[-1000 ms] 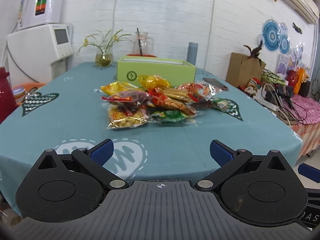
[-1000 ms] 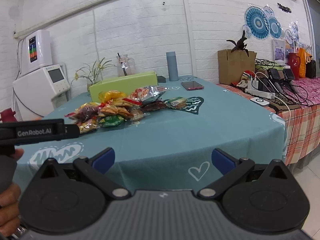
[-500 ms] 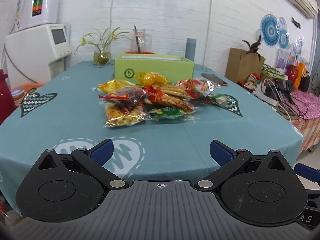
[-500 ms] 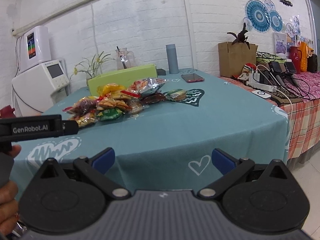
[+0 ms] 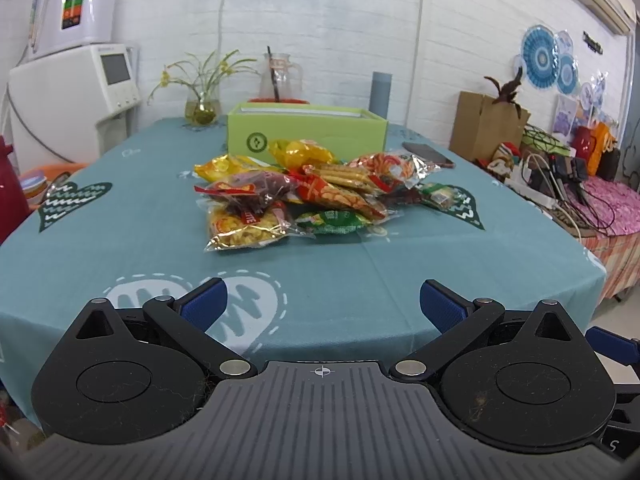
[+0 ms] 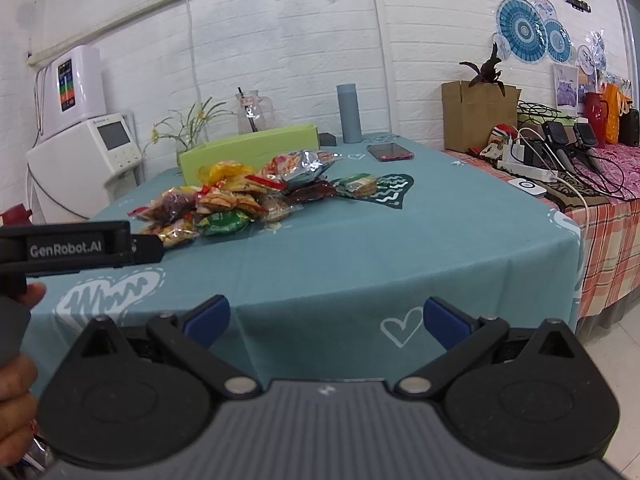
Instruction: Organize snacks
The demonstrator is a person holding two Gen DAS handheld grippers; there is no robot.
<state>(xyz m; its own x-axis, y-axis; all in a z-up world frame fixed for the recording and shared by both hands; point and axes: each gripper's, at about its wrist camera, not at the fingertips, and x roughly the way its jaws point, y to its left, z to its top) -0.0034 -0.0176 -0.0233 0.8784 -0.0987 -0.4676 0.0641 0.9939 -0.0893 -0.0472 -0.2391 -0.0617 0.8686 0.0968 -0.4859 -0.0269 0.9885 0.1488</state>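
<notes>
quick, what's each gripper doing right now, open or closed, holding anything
Left gripper: open, holding nothing, short of the snack pile.
Right gripper: open, holding nothing, at the table's near edge.

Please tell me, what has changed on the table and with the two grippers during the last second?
Both hand-held grippers, left and right, moved a little closer to the snack pile. Nothing was taken or released. Both stay open and empty; the snacks and green box lie as before.

snack packets [image 5: 304, 200]: about ten, piled mid-frame | green box [image 5: 306, 132]: 1 | phone [image 5: 428, 154]: 1 | grey bottle [image 5: 381, 94]: 1 | flower vase [image 5: 203, 110]: 1 | glass jug [image 5: 280, 80]: 1
</notes>
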